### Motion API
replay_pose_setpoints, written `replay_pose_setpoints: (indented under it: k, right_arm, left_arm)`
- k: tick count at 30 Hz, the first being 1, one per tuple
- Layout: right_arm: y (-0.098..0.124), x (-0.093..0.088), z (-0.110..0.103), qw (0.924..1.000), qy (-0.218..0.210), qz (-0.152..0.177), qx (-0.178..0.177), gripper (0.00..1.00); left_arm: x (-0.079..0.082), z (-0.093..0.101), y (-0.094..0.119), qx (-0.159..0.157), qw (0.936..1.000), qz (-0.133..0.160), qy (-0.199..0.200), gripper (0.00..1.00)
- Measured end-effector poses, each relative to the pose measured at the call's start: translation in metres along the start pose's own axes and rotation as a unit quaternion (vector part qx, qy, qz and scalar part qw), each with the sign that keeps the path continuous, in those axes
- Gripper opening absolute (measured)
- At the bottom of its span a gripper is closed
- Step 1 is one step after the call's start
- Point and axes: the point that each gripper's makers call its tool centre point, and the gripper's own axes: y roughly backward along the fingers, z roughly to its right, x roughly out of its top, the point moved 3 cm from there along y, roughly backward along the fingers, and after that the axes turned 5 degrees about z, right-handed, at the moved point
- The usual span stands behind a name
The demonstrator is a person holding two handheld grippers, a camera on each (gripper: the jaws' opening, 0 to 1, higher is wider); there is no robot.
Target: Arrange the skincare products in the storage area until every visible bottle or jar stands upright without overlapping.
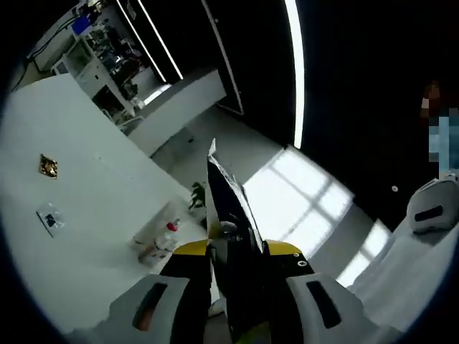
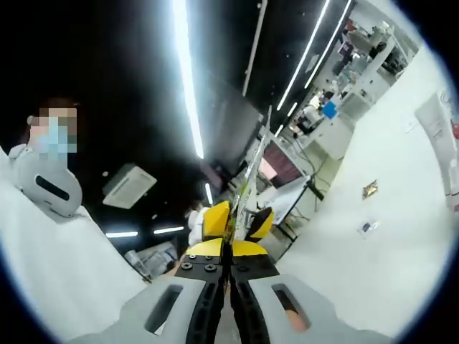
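My left gripper (image 1: 214,161) points up toward a dark ceiling, its jaws pressed together with nothing between them. Low on the left lies a white table (image 1: 86,143). Near its far edge stand two small pale bottles (image 1: 159,242), one with a red cap, well away from the jaws. My right gripper (image 2: 259,136) is also shut and empty, aimed at the ceiling lights. A white tube (image 2: 437,122) stands at the right edge of the same table (image 2: 401,272), with something red-capped (image 2: 455,188) below it, cut off by the rim.
A small gold square (image 1: 47,166) (image 2: 370,189) and a dark packet (image 1: 50,218) (image 2: 367,228) lie on the table. A person in white (image 1: 423,279) (image 2: 50,272) stands close. Shelves with clutter (image 1: 107,50) line the far wall.
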Motion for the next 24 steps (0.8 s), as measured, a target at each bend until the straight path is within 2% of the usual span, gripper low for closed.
replay_pose_setpoints:
  k: [1,2,3,8,12,13,14,15,16,18,22,24]
  right_arm:
    - [0.001,-0.002,0.003,0.9999,0.007,-0.005,-0.01,0.01]
    - [0.002,-0.004,0.005,0.9998,0.008,-0.01,-0.015,0.01]
    - [0.003,-0.005,0.007,0.9996,0.01,-0.014,-0.023,0.01]
    - [0.004,-0.007,0.009,0.9993,0.006,-0.009,-0.037,0.01]
    - [0.006,-0.006,0.01,0.9992,0.005,-0.004,-0.041,0.01]
    - [0.007,-0.005,0.01,0.9991,0.004,-0.001,-0.042,0.01]
    - [0.009,-0.003,0.012,0.999,-0.002,0.005,-0.044,0.01]
    - [0.011,-0.003,0.012,0.999,-0.007,0.006,-0.044,0.01]
    - [0.01,-0.004,0.011,0.9991,-0.011,0.005,-0.04,0.01]
    - [0.01,-0.005,0.011,0.9989,-0.01,0.003,-0.045,0.01]
    - [0.01,-0.005,0.014,0.9982,-0.007,-0.003,-0.059,0.01]
    - [0.009,-0.004,0.013,0.9976,0.033,-0.017,-0.059,0.03]
  left_arm:
    - [-0.001,-0.002,0.001,0.005,0.9999,-0.002,-0.009,0.25]
    - [-0.002,-0.006,0.002,0.019,0.999,-0.006,-0.039,0.25]
    - [-0.003,-0.008,0.002,0.031,0.9985,-0.011,-0.044,0.25]
    - [-0.001,-0.008,0.004,0.033,0.9985,-0.003,-0.044,0.23]
    - [0.003,-0.005,0.008,0.01,0.9997,0.004,-0.022,0.19]
    - [0.006,-0.003,0.009,0.001,0.9998,0.013,-0.014,0.14]
    - [0.009,0.005,0.012,-0.031,0.9992,0.022,0.006,0.08]
    - [0.012,0.009,0.012,-0.046,0.9982,0.03,0.022,0.04]
    - [0.013,0.009,0.012,-0.046,0.998,0.034,0.028,0.02]
    - [0.01,0.002,0.011,-0.018,0.9993,0.033,0.009,0.01]
    - [0.01,-0.007,0.01,0.027,0.9991,0.031,0.005,0.0]
    - [0.006,-0.016,0.012,0.065,0.9975,0.01,-0.025,0.0]
